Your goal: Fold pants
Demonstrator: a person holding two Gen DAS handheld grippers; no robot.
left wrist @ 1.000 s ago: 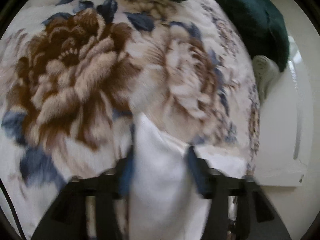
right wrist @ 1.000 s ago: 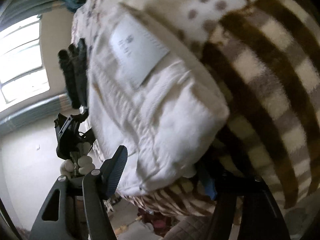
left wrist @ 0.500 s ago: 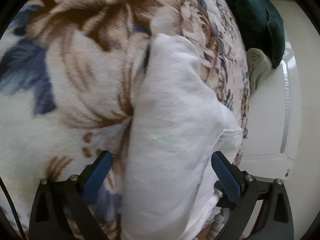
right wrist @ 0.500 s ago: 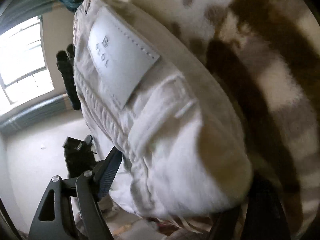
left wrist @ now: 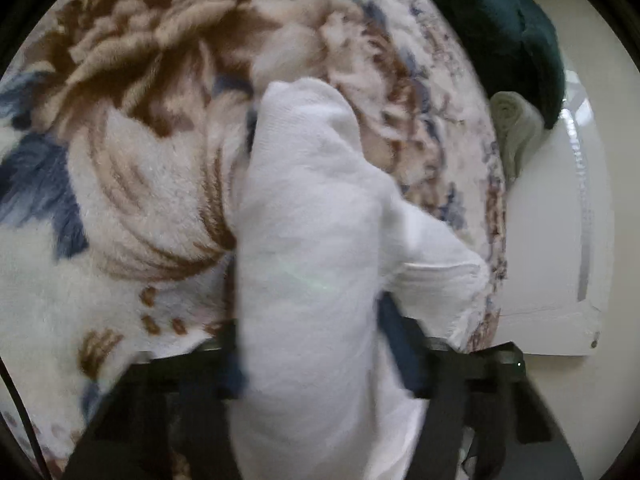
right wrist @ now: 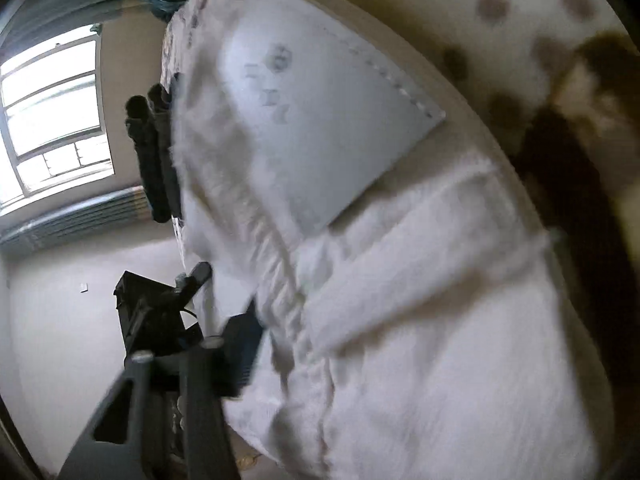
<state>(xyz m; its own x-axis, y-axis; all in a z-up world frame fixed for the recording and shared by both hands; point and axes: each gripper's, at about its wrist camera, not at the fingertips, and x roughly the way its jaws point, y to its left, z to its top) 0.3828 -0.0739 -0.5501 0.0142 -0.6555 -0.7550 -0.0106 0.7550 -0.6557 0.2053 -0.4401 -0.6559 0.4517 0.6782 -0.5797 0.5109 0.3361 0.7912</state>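
The white pants lie on a floral blanket in the left wrist view. My left gripper is shut on a bunched fold of the pants, the blue pads pressing both sides. In the right wrist view the waistband end of the pants, with a grey label patch, fills the frame. My right gripper straddles this thick end. Only its left finger shows, touching the cloth; the right finger is hidden behind the fabric.
A dark green cushion and a rolled pale towel sit at the blanket's far right edge by a white wall. The right wrist view shows a brown-and-cream checked blanket, a window and the left gripper's body.
My left gripper was open around the pants half a second ago and has closed on the fold. My right gripper's left finger has moved in against the waistband.
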